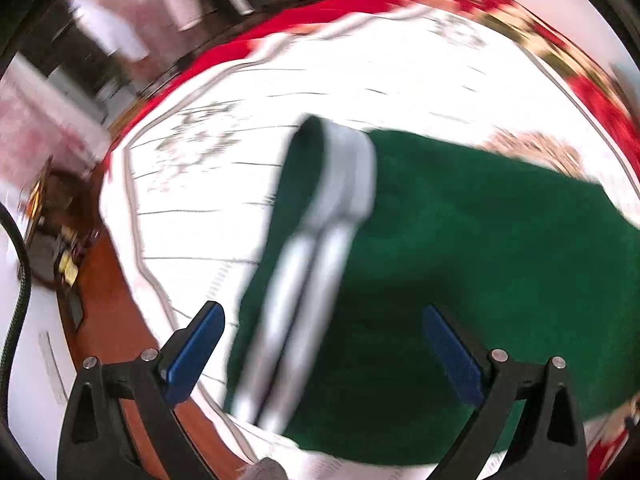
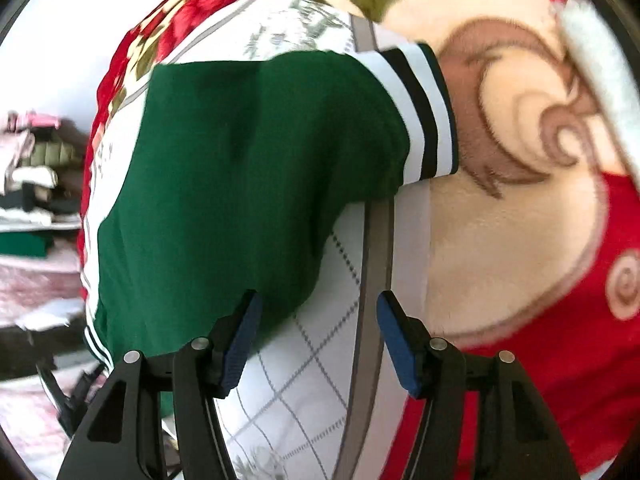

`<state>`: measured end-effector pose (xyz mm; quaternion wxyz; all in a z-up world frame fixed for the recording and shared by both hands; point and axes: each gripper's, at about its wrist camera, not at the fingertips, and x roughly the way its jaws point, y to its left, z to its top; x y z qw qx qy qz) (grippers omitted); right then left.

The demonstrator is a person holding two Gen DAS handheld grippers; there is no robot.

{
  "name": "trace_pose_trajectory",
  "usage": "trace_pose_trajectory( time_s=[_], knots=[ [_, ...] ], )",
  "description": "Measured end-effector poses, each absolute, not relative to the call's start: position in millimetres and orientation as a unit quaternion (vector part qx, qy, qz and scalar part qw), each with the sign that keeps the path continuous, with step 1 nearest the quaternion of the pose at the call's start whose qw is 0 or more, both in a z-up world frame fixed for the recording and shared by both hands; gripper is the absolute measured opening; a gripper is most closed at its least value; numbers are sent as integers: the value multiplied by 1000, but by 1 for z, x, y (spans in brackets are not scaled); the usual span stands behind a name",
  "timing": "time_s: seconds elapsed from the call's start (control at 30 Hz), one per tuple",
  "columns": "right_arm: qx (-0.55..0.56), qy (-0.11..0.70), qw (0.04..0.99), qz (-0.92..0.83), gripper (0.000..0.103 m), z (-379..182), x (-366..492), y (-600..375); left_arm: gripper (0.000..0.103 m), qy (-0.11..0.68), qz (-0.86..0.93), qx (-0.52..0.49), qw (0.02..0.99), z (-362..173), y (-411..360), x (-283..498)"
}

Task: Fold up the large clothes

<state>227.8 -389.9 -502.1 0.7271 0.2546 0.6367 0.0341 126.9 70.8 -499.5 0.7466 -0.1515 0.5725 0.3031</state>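
A dark green garment (image 1: 460,272) with white stripes (image 1: 304,292) lies on a white checked cloth (image 1: 224,152). My left gripper (image 1: 324,356) is open above the garment's striped edge, holding nothing. In the right wrist view the garment (image 2: 240,168) shows a sleeve that ends in a white and black striped cuff (image 2: 424,112) pointing right. My right gripper (image 2: 318,344) is open and empty, just above the white cloth (image 2: 312,360) beside the garment's lower edge. The left view is motion-blurred.
A red, cream and brown patterned blanket (image 2: 520,240) lies under the white cloth. A brown wooden edge (image 1: 108,312) runs at the left. A pile of folded clothes (image 2: 32,184) sits at the far left. A black cable (image 1: 16,280) hangs at the left.
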Motion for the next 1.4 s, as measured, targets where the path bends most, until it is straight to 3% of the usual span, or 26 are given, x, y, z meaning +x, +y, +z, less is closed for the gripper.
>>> trace_pose_trajectory(
  time_s=[0.13,0.37,0.4,0.47,0.57,0.63,0.7,0.93,0.97,1.0,1.03,1.3,1.4],
  knots=[
    [235,619,748,42,62,-460,262,-372,102,550,323,-144,756,-500,98,135],
    [230,590,770,76,62,-444,316,-347,98,579,284,-158,748,-544,143,197],
    [222,587,775,78,62,-435,330,-343,91,585,272,-168,745,-553,148,202],
    [201,584,782,78,62,-430,348,-325,50,586,249,-189,747,-556,156,207],
    [168,584,791,66,62,-421,375,-316,20,575,211,-214,761,-548,152,205],
    [126,580,803,52,64,-420,393,-312,17,571,206,-215,765,-543,150,204],
    [82,575,814,33,92,-420,410,-313,16,566,202,-233,765,-539,154,199],
    [33,644,761,65,94,-471,486,-306,16,565,194,-275,753,-546,168,194],
    [40,662,745,73,80,-483,493,-305,16,566,193,-276,753,-546,168,195],
    [58,676,729,93,32,-495,500,-302,16,566,191,-276,753,-545,169,195],
    [69,691,712,109,11,-504,504,-297,16,567,190,-276,753,-545,169,194],
    [95,609,780,107,6,-448,508,-288,16,568,182,-288,749,-546,182,191],
    [91,613,780,93,6,-460,520,-280,17,571,182,-295,744,-552,187,195]
  ],
)
